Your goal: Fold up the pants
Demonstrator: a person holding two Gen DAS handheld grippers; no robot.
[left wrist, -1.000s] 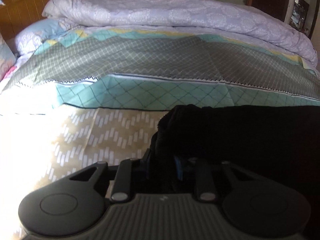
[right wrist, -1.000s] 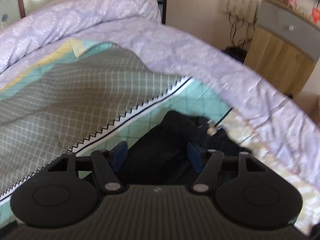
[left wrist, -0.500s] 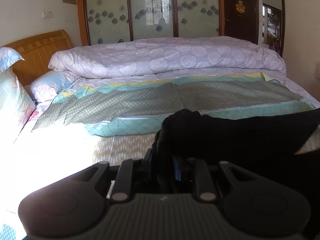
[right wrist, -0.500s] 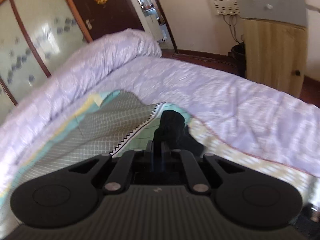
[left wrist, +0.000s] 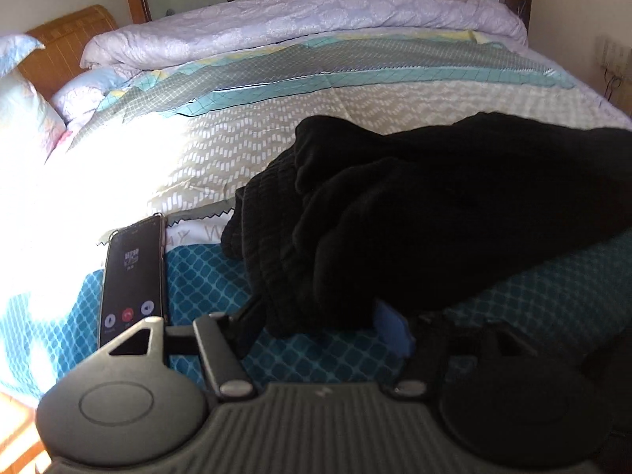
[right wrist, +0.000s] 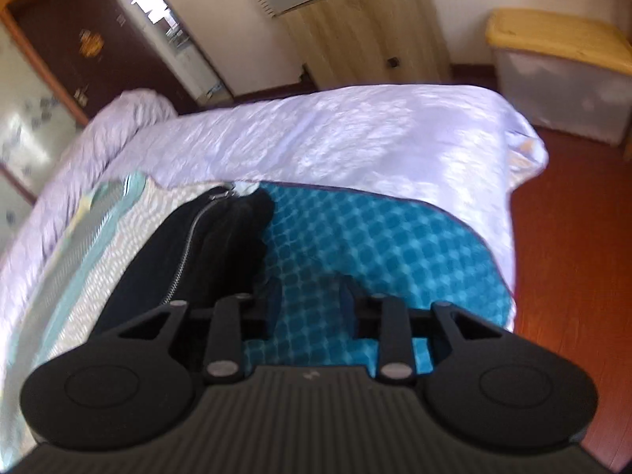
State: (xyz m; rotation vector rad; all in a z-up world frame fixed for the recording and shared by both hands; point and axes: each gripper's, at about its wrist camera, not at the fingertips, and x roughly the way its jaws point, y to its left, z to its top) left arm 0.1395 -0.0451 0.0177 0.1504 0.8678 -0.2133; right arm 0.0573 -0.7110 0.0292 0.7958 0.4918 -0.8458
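Observation:
The black pants [left wrist: 434, 197] lie bunched on the bed's blue patterned cover [left wrist: 205, 272], stretching right. My left gripper [left wrist: 324, 328] is open; a fold of the pants lies between its fingers, the blue right pad [left wrist: 391, 328] visible beside it. In the right wrist view the pants [right wrist: 197, 245] with a silver zipper [right wrist: 185, 252] lie to the left. My right gripper [right wrist: 312, 308] is open over the blue cover [right wrist: 375, 245], empty, just right of the pants.
A phone [left wrist: 132, 276] with a lit call screen lies on the bed left of my left gripper. A rolled lilac duvet [left wrist: 296, 15] lies at the far side. The bed edge, red floor [right wrist: 572, 276], wooden cabinet [right wrist: 355, 27] and yellow-lidded bin [right wrist: 561, 75] are to the right.
Both grippers brought the pants toward the near bed edge and lowered them onto the blue cover. Both jaws opened and let go of the fabric.

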